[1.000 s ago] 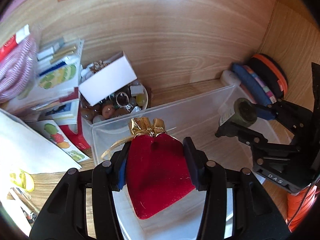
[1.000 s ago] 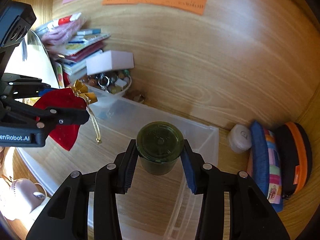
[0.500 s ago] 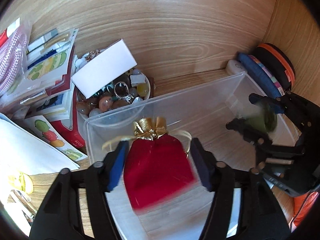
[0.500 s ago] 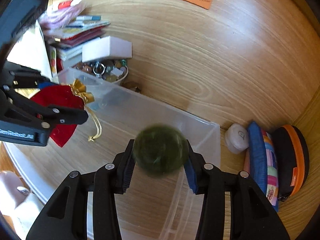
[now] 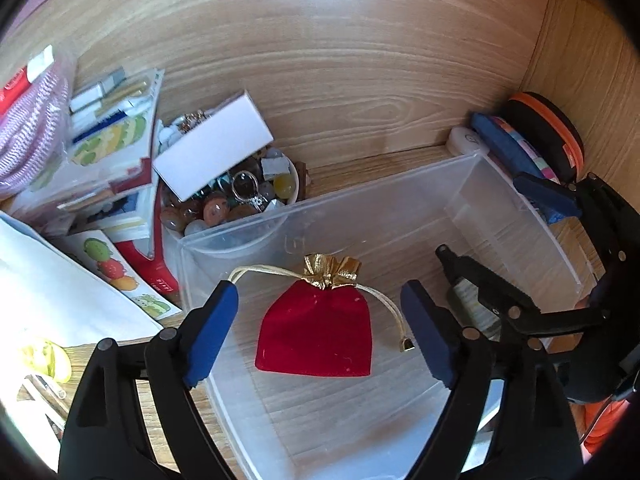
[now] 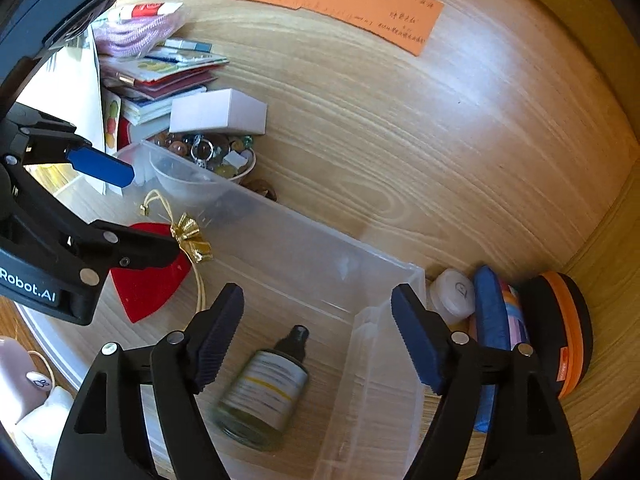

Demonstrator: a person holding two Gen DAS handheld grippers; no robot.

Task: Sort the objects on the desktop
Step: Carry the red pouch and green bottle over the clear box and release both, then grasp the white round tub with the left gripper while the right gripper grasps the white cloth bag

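Both hand-held grippers have just opened and let go: the left (image 5: 318, 320) stands apart over the red pouch (image 5: 316, 330), the right (image 6: 318, 336) over the bottle (image 6: 266, 384), both now lying in the clear bin (image 5: 400, 208).

Both tools are black plastic: the left tool (image 5: 316, 336) and right tool (image 6: 318, 336) carry ribbed blue pads, silver screws, and white lettering, seemingly "Robot.AI".

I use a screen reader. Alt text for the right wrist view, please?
A small green bottle lies on its side in a clear plastic bin, below the open right gripper. At left, the left gripper hangs over a red pouch.
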